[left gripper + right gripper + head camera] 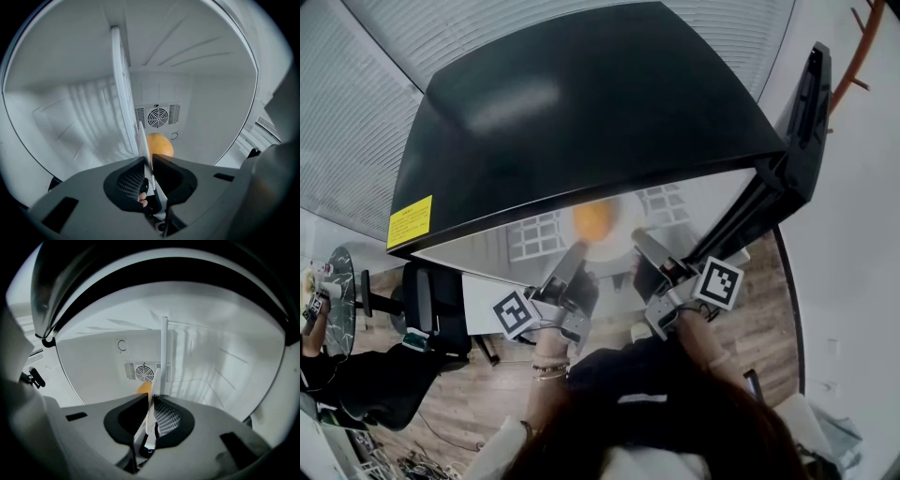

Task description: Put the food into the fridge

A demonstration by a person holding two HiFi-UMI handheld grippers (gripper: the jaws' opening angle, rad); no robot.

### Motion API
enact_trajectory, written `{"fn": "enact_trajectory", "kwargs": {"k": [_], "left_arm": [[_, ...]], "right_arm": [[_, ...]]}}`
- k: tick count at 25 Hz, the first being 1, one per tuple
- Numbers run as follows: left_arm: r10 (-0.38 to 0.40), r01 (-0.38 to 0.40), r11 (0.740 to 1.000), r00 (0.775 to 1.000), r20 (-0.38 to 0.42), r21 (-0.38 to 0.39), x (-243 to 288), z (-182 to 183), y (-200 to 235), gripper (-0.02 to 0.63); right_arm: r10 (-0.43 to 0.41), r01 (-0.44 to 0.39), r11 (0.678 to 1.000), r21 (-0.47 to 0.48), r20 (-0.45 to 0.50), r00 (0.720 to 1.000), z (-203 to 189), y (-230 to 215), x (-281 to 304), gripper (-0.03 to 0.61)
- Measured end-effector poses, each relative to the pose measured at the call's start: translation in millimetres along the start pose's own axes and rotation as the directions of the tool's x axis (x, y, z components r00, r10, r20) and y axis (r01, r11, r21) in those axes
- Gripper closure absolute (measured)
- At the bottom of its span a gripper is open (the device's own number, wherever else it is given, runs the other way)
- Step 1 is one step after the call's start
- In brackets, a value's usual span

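The left gripper [574,253] and right gripper [643,246] are each clamped on the near rim of the plate [623,228], at its 7 and 5 o'clock. The orange [592,220] sits on the plate at 12 o'clock from both grippers, slightly nearer the left, inside the open fridge [581,94]. Plate and orange are round, with no long axis. The plate lies flat over the wire shelf [534,236]; contact cannot be determined.

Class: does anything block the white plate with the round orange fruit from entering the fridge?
Nothing visible does. The black fridge door stands open, and the white plate, clamped by the left gripper and right gripper, is inside the cavity.
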State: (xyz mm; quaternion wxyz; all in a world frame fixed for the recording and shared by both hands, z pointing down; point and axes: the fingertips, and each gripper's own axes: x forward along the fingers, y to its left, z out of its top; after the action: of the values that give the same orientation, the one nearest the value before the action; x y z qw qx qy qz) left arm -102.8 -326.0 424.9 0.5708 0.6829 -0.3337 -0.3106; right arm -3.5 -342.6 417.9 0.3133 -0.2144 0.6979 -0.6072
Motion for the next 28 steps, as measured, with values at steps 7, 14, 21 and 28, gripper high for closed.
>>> {"fn": "enact_trajectory", "kwargs": {"k": [7, 14, 21, 28], "left_arm": [[-0.009, 0.009, 1.0, 1.0, 0.012, 0.013, -2.6, 0.5, -1.7, 0.557], [0.008, -0.01, 0.998, 1.0, 0.027, 0.059, -13.2, 6.5, -2.4, 0.543], [0.019, -0.023, 0.996, 0.999, 0.04, 0.088, -19.5, 6.7, -2.5, 0.543], [0.012, -0.017, 0.995, 0.999, 0.052, 0.099, -29.1, 3.1, -8.2, 0.546]], "right_arm": [[-0.006, 0.006, 1.0, -0.018, -0.011, 1.0, -2.7, 1.1, -0.5, 0.523], [-0.018, 0.018, 1.0, -0.01, 0.001, 1.0, -2.3, -1.0, -6.8, 0.511], [-0.034, 0.035, 0.999, -0.039, 0.015, 0.999, -3.1, -1.0, -11.3, 0.511], [-0.029, 0.031, 0.998, -0.056, 0.04, 0.999, -5.4, 4.6, -20.2, 0.511]]}}
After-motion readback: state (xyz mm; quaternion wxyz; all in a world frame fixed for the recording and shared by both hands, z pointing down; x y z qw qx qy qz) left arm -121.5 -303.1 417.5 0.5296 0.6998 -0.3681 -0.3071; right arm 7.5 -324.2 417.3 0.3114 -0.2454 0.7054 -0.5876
